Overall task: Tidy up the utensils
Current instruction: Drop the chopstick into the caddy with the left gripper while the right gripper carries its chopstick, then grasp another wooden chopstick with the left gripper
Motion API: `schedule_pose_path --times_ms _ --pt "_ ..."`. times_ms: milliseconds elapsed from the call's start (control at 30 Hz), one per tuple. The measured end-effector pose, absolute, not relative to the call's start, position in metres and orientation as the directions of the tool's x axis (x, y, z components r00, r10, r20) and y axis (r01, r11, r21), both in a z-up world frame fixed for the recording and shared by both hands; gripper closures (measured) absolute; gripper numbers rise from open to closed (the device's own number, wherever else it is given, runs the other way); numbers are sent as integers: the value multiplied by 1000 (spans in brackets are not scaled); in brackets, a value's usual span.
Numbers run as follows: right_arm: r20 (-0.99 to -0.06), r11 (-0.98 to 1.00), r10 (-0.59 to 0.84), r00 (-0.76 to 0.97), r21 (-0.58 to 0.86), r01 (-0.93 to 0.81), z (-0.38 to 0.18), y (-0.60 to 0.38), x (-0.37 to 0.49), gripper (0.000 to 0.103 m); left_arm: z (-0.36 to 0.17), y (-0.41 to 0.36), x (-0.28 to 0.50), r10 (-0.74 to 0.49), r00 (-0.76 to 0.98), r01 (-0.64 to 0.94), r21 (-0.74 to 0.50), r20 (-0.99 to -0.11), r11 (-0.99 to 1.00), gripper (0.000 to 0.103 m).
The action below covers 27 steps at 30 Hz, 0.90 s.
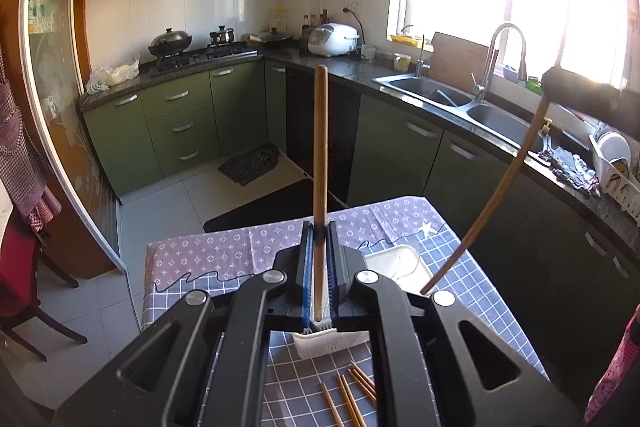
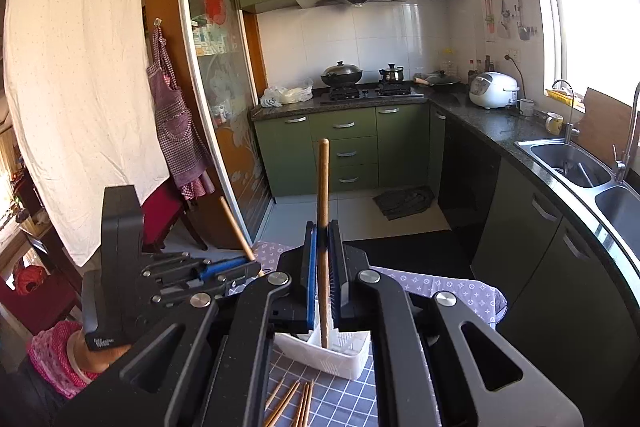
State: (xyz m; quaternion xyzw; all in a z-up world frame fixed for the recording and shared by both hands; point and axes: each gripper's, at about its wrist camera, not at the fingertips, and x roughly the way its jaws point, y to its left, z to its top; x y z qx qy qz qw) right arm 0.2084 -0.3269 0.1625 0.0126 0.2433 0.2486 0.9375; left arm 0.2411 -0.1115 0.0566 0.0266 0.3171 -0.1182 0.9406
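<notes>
Both hand-held grippers were mid-delivery, which suggested the sorting was well short of finished. The left hand-held gripper (image 1: pixel 319 227) was pinched on a wooden chopstick (image 1: pixel 320 163) that stood upright between its blue pads, its lower end directly above the white utensil basket (image 1: pixel 328 346) below the fingers. The right hand-held gripper (image 2: pixel 323 227) was likewise closed on its own chopstick (image 2: pixel 323 211), whose lower tip appeared already inside a compartment of that basket (image 2: pixel 332 351); whether it touched the bottom could not be told. Loose chopsticks (image 1: pixel 352 395) lay on the checked tabletop (image 1: pixel 472 291) just nearer than the basket, under the gripper bodies, so several picks seemed left. A white tray (image 1: pixel 396 263) sat just beyond the basket. Room looked tight: the two grippers crowded together over one narrow basket, the left one visible close at the right one's left side, and the raised sticks could cross. The tabletop's far edge lay a little beyond the tray, with open floor past it.
</notes>
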Motion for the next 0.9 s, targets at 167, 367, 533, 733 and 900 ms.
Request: schedule_pose_path --times_ms 167,367,533,733,900 --pt "-501 888 451 739 167 -429 134 -319 242 97 36 -111 246 -198 740 241 -21 -643 970 96" --pt "-585 898 422 693 163 -409 81 -310 270 97 31 -104 241 -204 719 246 -31 -665 969 82" --pt "-600 895 425 678 163 -416 64 -308 273 94 43 -101 228 -216 730 249 -42 -649 968 77" --pt "-545 890 438 715 150 -431 76 -317 241 90 50 -100 204 -243 718 274 -57 -652 960 76" --pt "-532 896 425 732 129 -426 70 -335 200 79 17 -103 183 -260 616 285 -97 -744 954 76"
